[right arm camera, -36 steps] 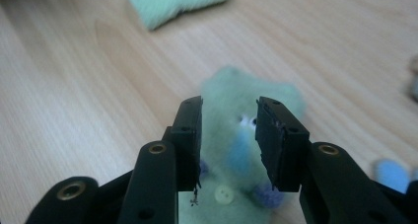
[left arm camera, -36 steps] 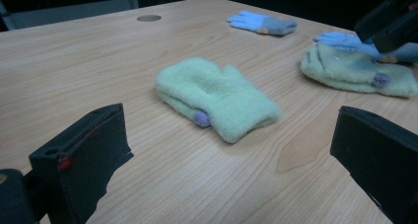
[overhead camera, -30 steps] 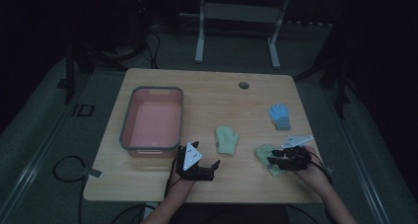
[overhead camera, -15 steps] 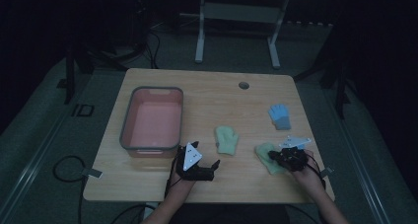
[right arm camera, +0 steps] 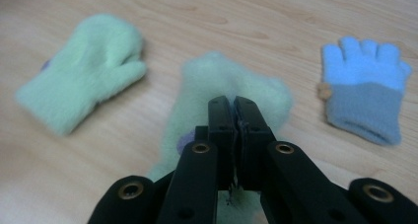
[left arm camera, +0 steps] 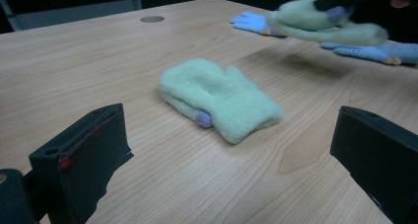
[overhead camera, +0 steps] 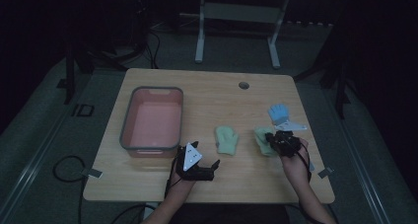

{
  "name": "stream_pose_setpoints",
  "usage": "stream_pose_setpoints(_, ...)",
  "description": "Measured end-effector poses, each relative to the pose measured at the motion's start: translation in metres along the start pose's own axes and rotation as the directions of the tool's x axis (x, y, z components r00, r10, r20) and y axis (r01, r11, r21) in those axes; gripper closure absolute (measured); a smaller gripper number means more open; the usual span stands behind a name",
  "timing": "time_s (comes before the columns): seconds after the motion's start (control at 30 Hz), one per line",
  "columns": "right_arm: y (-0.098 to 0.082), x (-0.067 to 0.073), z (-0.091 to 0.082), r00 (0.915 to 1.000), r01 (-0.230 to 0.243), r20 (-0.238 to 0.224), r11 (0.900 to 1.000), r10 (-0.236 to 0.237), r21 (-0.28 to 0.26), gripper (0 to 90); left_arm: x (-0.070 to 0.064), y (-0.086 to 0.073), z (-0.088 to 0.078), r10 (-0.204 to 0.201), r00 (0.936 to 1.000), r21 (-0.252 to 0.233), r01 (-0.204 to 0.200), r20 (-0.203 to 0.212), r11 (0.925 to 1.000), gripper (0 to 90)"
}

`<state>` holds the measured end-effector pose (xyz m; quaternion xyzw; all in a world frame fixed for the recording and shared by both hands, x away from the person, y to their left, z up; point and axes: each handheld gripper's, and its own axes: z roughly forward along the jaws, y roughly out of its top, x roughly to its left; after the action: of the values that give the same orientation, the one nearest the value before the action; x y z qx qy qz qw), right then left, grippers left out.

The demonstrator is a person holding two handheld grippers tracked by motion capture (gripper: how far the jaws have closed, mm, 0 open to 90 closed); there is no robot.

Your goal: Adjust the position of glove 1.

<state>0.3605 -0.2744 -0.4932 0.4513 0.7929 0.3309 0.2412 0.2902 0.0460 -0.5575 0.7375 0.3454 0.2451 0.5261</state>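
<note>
My right gripper (overhead camera: 276,139) is shut on a pale green mitten (overhead camera: 262,141), its jaws pinched together on the fabric (right arm camera: 233,105). The held mitten (left arm camera: 320,26) hangs just above the table, casting a shadow below it. A second green mitten (overhead camera: 226,139) lies flat at the table's middle, with a small purple tag showing (left arm camera: 217,98). My left gripper (overhead camera: 209,170) rests near the front edge, open wide and facing that mitten, nothing between its jaws. A blue glove (overhead camera: 279,113) lies beyond the right gripper (right arm camera: 365,86).
A pink bin with a grey rim (overhead camera: 127,130) stands on the left half of the wooden table. A round cable hole (overhead camera: 243,85) sits near the far edge. Dark floor, cables and a stand's legs surround the table.
The right gripper has closed on the green mitten and raised it off the table, moving slightly away from the person. The left gripper has stayed put.
</note>
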Motion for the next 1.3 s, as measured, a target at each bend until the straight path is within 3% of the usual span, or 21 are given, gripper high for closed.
stream_pose_setpoints(0.1, 0.002, 0.003, 0.005, 0.9999, -0.012, 0.009, 1.000, 0.012, 0.003, 87.2, 0.000, 0.000, 0.000, -0.001, 1.0000, -0.002, 0.001, 0.000, 1.0000, 1.0)
stream_pose_setpoints(0.2, 0.004, 0.012, 0.019, 0.9993, 0.009, 0.036, 1.000, -0.010, 0.017, 87.2, 0.000, 0.000, 0.000, -0.001, 1.0000, -0.004, 0.001, 0.003, 1.0000, 1.0)
stream_pose_setpoints(0.5, -0.001, 0.015, 0.047, 0.9992, -0.023, 0.035, 0.998, 0.021, 0.051, 85.3, 0.000, 0.000, 0.000, 0.004, 1.0000, -0.002, -0.004, 0.009, 1.0000, 1.0)
stream_pose_setpoints(0.67, -0.011, 0.012, 0.058, 0.9982, -0.059, -0.004, 0.995, 0.060, 0.079, 77.5, 0.000, 0.000, 0.000, 0.004, 0.9999, -0.001, -0.004, 0.011, 1.0000, 1.0)
stream_pose_setpoints(0.8, -0.010, 0.009, 0.055, 0.9976, -0.065, -0.019, 0.995, 0.067, 0.074, 70.9, 0.000, 0.000, 0.000, 0.004, 0.9999, 0.000, -0.004, 0.012, 1.0000, 1.0)
stream_pose_setpoints(0.97, -0.007, 0.003, 0.043, 0.9963, -0.010, -0.085, 0.998, 0.015, 0.055, 65.6, 0.000, 0.000, 0.000, 0.006, 0.9999, 0.000, -0.006, 0.012, 1.0000, 1.0)
stream_pose_setpoints(1.03, -0.007, -0.002, 0.037, 0.9947, 0.024, -0.101, 0.999, -0.019, 0.045, 68.7, 0.000, 0.000, 0.000, 0.004, 0.9999, -0.001, -0.004, 0.012, 1.0000, 1.0)
stream_pose_setpoints(1.1, -0.006, -0.008, 0.033, 0.9884, 0.060, -0.142, 0.998, -0.055, 0.032, 69.0, 0.000, 0.000, 0.000, 0.004, 0.9999, -0.001, -0.004, 0.011, 1.0000, 1.0)
stream_pose_setpoints(1.2, -0.004, -0.018, 0.030, 0.9794, 0.127, -0.162, 0.991, -0.121, 0.029, 69.8, 0.000, 0.000, 0.000, 0.006, 0.9999, -0.001, -0.006, 0.011, 1.0000, 1.0)
stream_pose_setpoints(1.3, -0.001, -0.025, 0.029, 0.9691, 0.159, -0.195, 0.987, -0.152, 0.022, 69.1, 0.000, 0.000, 0.000, 0.004, 0.9999, -0.001, -0.004, 0.011, 1.0000, 1.0)
